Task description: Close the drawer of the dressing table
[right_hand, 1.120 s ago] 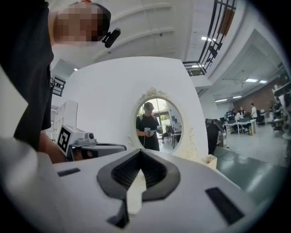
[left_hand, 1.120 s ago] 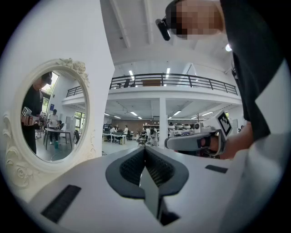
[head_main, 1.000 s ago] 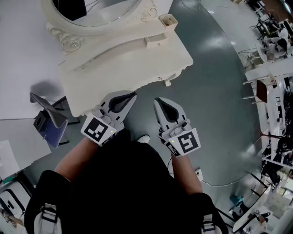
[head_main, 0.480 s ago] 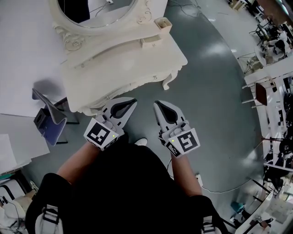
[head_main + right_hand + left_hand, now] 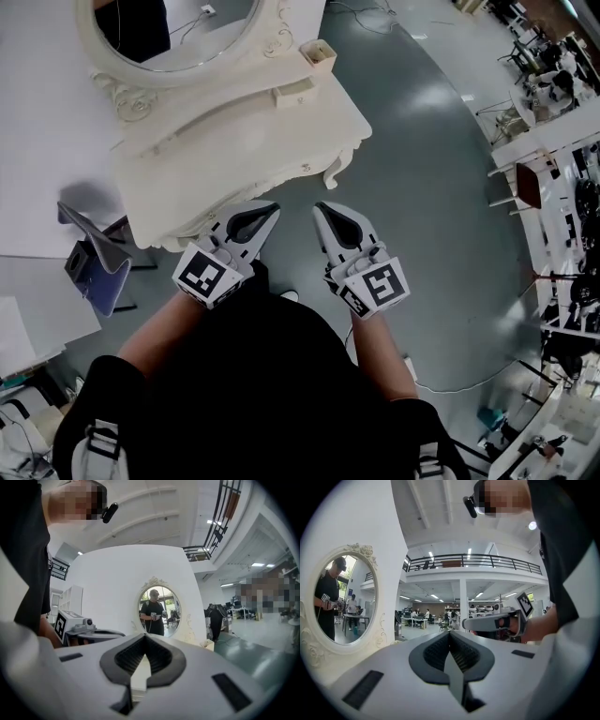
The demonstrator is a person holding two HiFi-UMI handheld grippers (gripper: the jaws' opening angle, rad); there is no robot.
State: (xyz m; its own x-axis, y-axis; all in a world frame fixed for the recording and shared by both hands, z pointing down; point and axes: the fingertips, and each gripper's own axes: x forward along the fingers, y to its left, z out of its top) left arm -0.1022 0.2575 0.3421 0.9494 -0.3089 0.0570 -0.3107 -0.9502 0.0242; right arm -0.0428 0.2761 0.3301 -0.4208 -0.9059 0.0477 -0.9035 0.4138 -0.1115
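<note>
The cream dressing table [image 5: 234,141] with its oval mirror [image 5: 173,28] stands at the upper left of the head view. No drawer sticks out from its front edge, and a small knob [image 5: 307,169] shows on the front. My left gripper [image 5: 273,206] is shut and empty, its tip next to the table's front edge. My right gripper [image 5: 319,207] is also shut and empty, over the floor just right of it. In the left gripper view the left gripper [image 5: 450,633] has its jaws together. In the right gripper view the right gripper [image 5: 144,636] points at the mirror [image 5: 160,610].
A grey-blue object [image 5: 94,258] stands on the floor left of the table. A small cream box [image 5: 317,54] sits at the table's back corner. A white wall [image 5: 42,131] backs the table. Grey-green floor [image 5: 431,206] stretches right toward desks and chairs [image 5: 539,141].
Both grippers have drawn back a little from the table's front, still shut and side by side. The table's front right leg has come into view.
</note>
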